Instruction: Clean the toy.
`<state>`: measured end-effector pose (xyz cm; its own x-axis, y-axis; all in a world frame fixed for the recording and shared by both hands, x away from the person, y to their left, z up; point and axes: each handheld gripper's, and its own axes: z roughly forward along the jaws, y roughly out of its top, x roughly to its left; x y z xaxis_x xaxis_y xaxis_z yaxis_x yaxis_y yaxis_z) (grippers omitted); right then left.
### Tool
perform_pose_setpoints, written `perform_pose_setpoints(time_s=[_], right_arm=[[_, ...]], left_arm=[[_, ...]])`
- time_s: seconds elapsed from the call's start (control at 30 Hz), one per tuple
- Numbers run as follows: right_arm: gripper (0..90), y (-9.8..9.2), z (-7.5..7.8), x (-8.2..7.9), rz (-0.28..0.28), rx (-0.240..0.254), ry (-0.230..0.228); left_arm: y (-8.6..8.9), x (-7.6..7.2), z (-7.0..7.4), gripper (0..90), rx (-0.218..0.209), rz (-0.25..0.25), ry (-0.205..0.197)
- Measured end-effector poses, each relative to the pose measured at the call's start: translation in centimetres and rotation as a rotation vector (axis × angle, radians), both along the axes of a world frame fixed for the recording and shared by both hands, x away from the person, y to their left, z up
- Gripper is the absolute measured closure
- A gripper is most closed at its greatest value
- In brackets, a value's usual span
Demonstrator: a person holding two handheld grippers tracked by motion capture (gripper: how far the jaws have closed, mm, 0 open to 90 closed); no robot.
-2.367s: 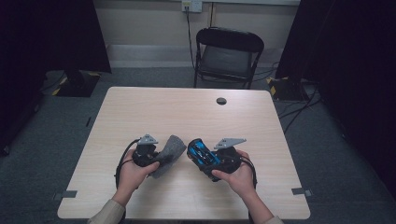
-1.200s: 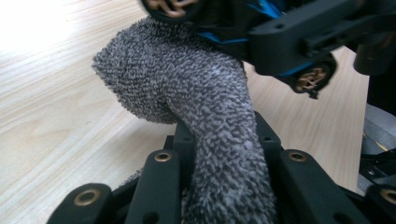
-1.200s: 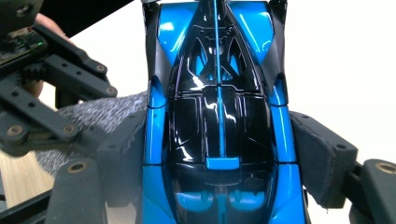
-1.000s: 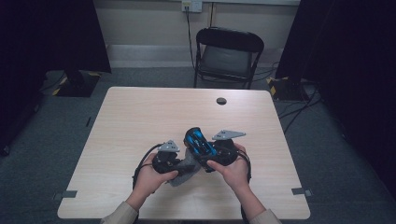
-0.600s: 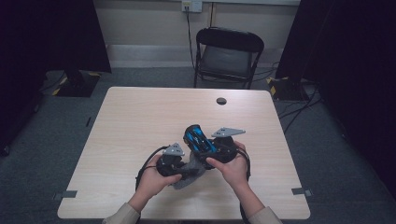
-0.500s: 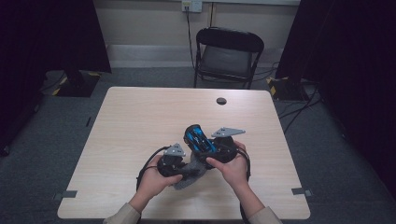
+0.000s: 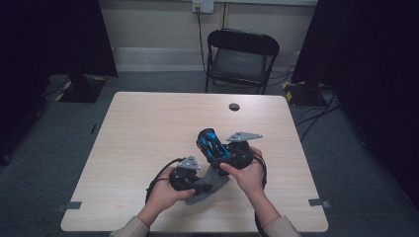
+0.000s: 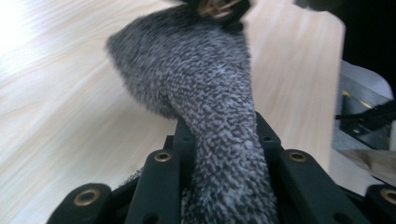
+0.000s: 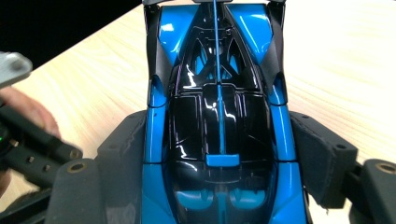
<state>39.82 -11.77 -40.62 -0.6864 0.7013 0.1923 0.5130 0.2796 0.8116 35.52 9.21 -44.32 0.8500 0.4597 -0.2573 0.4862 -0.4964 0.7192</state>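
A blue and black toy race car (image 7: 211, 144) is held above the table, nose pointing up and away. My right gripper (image 7: 225, 153) is shut on its body; in the right gripper view the pads (image 9: 315, 154) press both sides of the toy car (image 9: 217, 121). My left gripper (image 7: 195, 183) is shut on a grey fuzzy cloth (image 7: 210, 182), which stretches up under the car's rear. In the left gripper view the cloth (image 8: 210, 93) runs out between the black jaws toward the car's underside at the top edge.
The light wooden table (image 7: 148, 128) carries a small black round thing (image 7: 233, 106) near its far edge. A black folding chair (image 7: 240, 57) stands behind the table. Dark curtains flank the room, and cables lie on the floor at the right.
Both hands have come together since the earliest frame. Over the last second the left gripper with the cloth slid slightly right, under the car; the car barely moved.
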Motion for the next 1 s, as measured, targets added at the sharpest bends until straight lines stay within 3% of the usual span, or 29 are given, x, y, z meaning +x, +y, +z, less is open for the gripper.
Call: perform_pose_setpoints(time_s=[0.17, 0.27, 0.4, 0.77, 1.0], right_arm=[[26.4, -0.9, -0.1, -0.2, -0.004, 0.011, 0.008], [26.4, -1.4, -0.3, -0.4, -0.005, 0.021, 0.012], [26.4, -1.5, -0.8, -0.8, 0.005, 0.028, 0.021], [26.4, -0.8, -1.4, -1.7, 0.045, 0.025, 0.018], [26.4, -0.8, -1.8, -1.7, 0.029, 0.013, 0.012]], left_arm=[[2.4, 0.9, 0.4, 70.0, 0.028, 0.114, -0.004], [4.0, 1.8, 0.7, 70.0, 0.018, 0.203, -0.008], [5.1, 2.9, 1.2, 70.0, -0.005, 0.27, -0.026], [5.1, 5.0, 1.6, 69.8, 0.001, 0.327, -0.039], [3.7, 4.3, 1.7, 69.7, -0.023, 0.257, -0.043]])
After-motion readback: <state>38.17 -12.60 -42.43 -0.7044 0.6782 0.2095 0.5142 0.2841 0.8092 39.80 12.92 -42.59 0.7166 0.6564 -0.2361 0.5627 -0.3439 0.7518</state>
